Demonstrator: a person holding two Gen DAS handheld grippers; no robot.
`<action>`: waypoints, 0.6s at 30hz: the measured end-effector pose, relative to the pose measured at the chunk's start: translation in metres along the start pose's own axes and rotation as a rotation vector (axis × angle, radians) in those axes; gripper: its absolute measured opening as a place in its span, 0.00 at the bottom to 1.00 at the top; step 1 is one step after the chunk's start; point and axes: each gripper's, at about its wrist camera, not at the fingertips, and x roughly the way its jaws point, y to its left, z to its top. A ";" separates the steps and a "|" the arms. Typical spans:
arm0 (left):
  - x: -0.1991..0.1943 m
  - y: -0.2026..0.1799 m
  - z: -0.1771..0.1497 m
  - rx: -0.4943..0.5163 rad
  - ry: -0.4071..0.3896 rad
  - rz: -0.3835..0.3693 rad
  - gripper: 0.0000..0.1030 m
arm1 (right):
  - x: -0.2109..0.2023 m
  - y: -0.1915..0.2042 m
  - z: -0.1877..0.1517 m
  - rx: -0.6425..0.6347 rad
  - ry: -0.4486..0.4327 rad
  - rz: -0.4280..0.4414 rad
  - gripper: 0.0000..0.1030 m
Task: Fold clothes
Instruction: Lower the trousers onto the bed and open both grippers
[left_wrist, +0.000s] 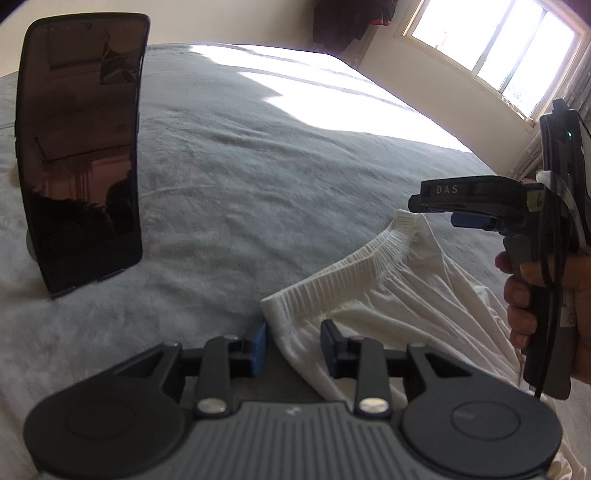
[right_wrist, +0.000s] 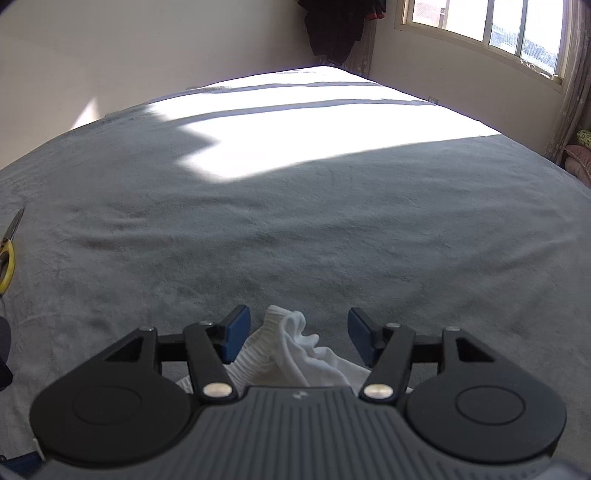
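A white garment with a ribbed elastic waistband (left_wrist: 373, 258) lies on the grey bedspread (left_wrist: 236, 184). My left gripper (left_wrist: 295, 343) is open, its jaws straddling the near corner of the waistband. My right gripper (left_wrist: 439, 212), held in a hand, hovers just above the far waistband corner. In the right wrist view my right gripper (right_wrist: 295, 332) is open, with the bunched white waistband corner (right_wrist: 291, 343) lying between its jaws. Neither gripper pinches the cloth.
A black phone (left_wrist: 81, 147) stands upright on the bed at the left. Yellow-handled scissors (right_wrist: 7, 254) lie at the far left edge. A sunlit patch (right_wrist: 295, 122) crosses the far bed. A window (right_wrist: 491, 26) and dark hanging clothes (right_wrist: 336, 26) are behind.
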 end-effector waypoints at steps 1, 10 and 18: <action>-0.002 0.000 0.000 -0.003 0.003 -0.003 0.42 | -0.008 -0.005 -0.001 0.005 0.004 -0.004 0.61; -0.019 -0.001 -0.006 -0.006 -0.004 -0.006 0.61 | -0.084 -0.056 -0.038 0.100 0.091 -0.052 0.63; -0.045 -0.017 -0.016 0.081 -0.065 -0.027 0.61 | -0.148 -0.110 -0.110 0.201 0.171 -0.125 0.63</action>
